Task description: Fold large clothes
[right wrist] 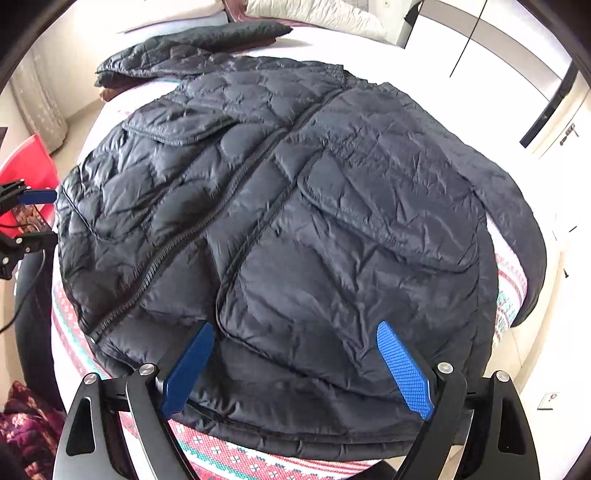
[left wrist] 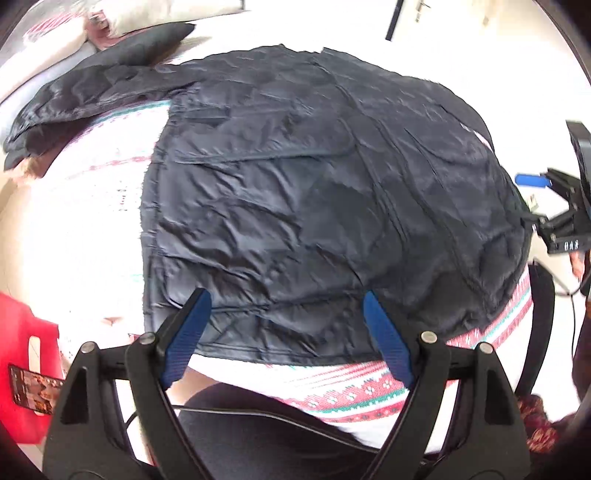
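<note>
Here the dark jacket [right wrist: 295, 229] lies spread across the bed [right wrist: 229, 458].

Jacket [right wrist: 280, 229] covers most of bed [right wrist: 236, 458]; bare strip along near edge. Far-left: folded dark items [right wrist: 229, 33], pillows [right wrist: 317, 14]. Near-left, prob. off bed: red bag [left wrist: 22, 350].

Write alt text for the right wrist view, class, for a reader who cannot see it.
A dark quilted jacket lies spread front-up, zipped, on a bed with a patterned cover. The right gripper hovers open above its hem, holding nothing. The left gripper shows at the left edge.
</note>
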`<state>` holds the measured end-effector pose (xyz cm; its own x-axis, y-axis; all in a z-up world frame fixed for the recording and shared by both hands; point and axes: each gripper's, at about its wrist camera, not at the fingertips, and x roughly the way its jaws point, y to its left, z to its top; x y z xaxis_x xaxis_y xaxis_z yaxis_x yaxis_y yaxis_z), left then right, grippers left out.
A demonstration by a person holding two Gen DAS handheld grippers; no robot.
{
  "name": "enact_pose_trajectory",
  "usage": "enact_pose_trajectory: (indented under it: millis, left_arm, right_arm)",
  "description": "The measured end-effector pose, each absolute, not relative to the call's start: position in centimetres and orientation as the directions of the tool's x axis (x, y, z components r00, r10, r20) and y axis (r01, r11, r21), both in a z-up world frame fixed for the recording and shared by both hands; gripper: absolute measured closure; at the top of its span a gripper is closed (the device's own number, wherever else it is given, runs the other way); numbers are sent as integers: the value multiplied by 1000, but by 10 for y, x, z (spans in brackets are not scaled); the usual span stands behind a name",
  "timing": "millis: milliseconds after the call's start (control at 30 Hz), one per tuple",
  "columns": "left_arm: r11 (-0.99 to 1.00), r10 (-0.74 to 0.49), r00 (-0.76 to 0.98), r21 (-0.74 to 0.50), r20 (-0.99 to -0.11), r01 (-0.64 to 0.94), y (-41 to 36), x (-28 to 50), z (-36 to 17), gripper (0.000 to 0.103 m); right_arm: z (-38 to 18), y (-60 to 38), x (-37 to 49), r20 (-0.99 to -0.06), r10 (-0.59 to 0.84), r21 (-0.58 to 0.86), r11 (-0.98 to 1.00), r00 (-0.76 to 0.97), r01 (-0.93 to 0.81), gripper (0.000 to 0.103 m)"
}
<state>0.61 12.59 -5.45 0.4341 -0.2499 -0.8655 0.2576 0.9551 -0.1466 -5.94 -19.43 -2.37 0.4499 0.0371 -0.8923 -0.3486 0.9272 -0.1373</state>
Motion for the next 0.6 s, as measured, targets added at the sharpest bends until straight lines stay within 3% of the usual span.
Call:
enact_pose_trajectory:
  millis: [233,600]
  left_arm:
    - [956,-180,533,-274,-827,-102,202,76,-45,18]
    - [823,-42,740,-443,-672,-356,318,184,-50,18]
  right_arm:
    - [-7,-190,-15,-873,71,-97,944,482,-316,12]
    - [-40,-178,29,-917,75,-61,944,391,-323,12]
